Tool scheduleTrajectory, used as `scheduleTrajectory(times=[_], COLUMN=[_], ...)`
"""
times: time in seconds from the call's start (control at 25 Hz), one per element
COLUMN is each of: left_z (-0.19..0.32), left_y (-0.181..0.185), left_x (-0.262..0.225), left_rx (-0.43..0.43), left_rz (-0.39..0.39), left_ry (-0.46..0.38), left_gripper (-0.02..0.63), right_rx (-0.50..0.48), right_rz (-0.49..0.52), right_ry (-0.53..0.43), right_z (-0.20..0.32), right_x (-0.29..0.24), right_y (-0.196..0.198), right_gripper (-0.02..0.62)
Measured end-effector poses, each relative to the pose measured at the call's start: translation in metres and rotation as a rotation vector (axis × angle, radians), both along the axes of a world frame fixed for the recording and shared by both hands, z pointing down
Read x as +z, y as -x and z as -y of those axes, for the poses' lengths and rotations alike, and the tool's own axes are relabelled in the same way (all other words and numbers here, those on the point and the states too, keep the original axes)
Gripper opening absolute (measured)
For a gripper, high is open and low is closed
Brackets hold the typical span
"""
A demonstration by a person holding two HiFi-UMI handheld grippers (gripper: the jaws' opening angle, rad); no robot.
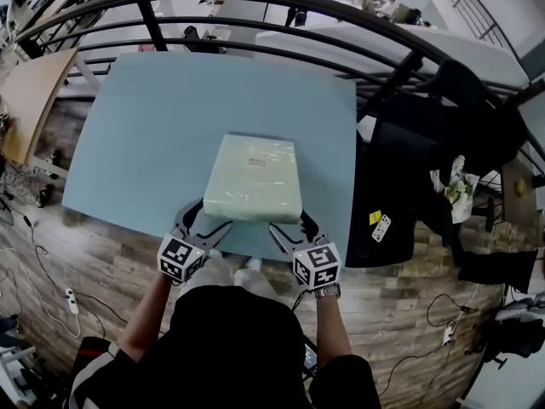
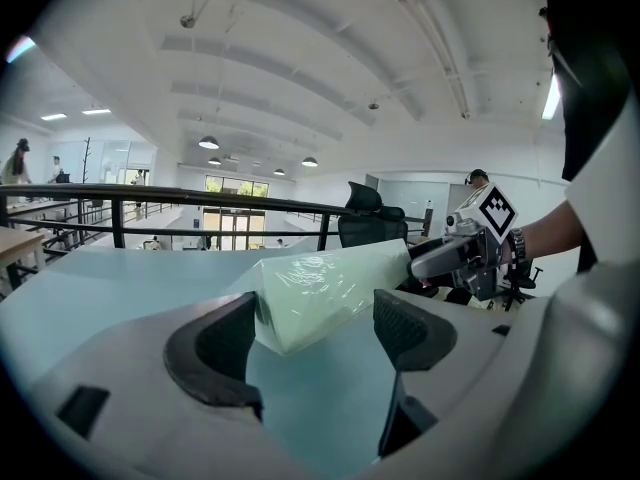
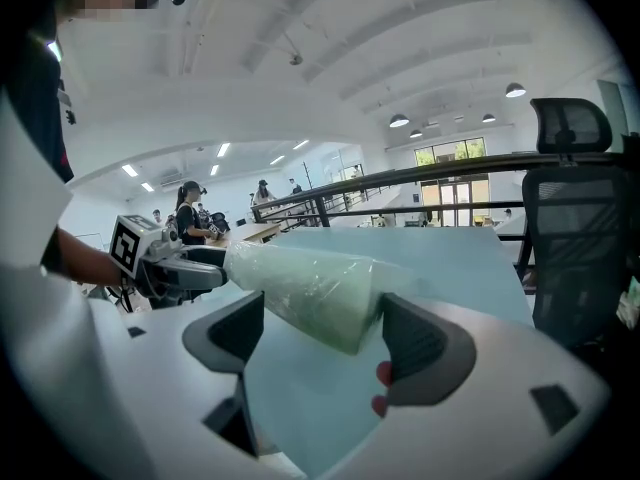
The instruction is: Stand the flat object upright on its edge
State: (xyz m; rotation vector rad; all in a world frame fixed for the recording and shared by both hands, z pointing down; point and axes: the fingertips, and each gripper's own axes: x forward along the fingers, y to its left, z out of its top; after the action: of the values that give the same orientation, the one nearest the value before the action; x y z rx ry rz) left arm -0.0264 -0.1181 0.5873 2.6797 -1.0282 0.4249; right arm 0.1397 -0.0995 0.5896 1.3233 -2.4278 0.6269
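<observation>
The pack [image 1: 254, 179] lay flat on the desk [image 1: 145, 126], close to the near edge and right in front of me. It was pale green, wrapped in shiny film, with its broad face up. I had brought both tools to its near side, one at each corner, because a wide slab like this tips more evenly when it is caught at two points.

My left hand-held gripper [image 2: 312, 328] had its jaws spread wide, and the pack's near left corner sat between them. They had not closed on it. My right hand-held gripper [image 3: 320, 338] matched it at the near right corner, jaws just as far apart around the wrapped edge, gripping nothing.

I judged the lift had not begun. Both had to pinch the near edge first, then swing it up so the pack would pivot on its far edge. The film looked slick, so I expected a shallow bite might slip.
</observation>
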Motion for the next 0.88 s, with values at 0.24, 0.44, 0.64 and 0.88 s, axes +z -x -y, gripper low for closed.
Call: scheduleTrajectory(times=[0.24, 0.44, 0.64, 0.88], left_z=[-0.007, -0.011, -0.017, -0.022], left_y=[-0.007, -0.011, -0.015, -0.017], left_x=[-0.012, -0.019, -0.025, -0.033], left_rx=[0.002, 0.01, 0.007, -0.001], left_rz=[-0.019, -0.02, -0.03, -0.029], left_ry=[-0.011, -0.029, -0.047, -0.067], left_gripper=[0.357, 0.357, 0.358, 0.357], right_rx=[-0.009, -0.003, 0.013, 0.011], right_rz=[0.002, -0.004, 0.005, 0.013], right_ry=[-0.009, -0.026, -0.049, -0.067], right_z=[-0.014, -0.02, -0.025, -0.033], right_x=[-0.006, -0.014, -0.02, -0.03], right_y=[-0.004, -0.008, -0.012, -0.013], right_gripper=[0.348, 0.348, 0.348, 0.348])
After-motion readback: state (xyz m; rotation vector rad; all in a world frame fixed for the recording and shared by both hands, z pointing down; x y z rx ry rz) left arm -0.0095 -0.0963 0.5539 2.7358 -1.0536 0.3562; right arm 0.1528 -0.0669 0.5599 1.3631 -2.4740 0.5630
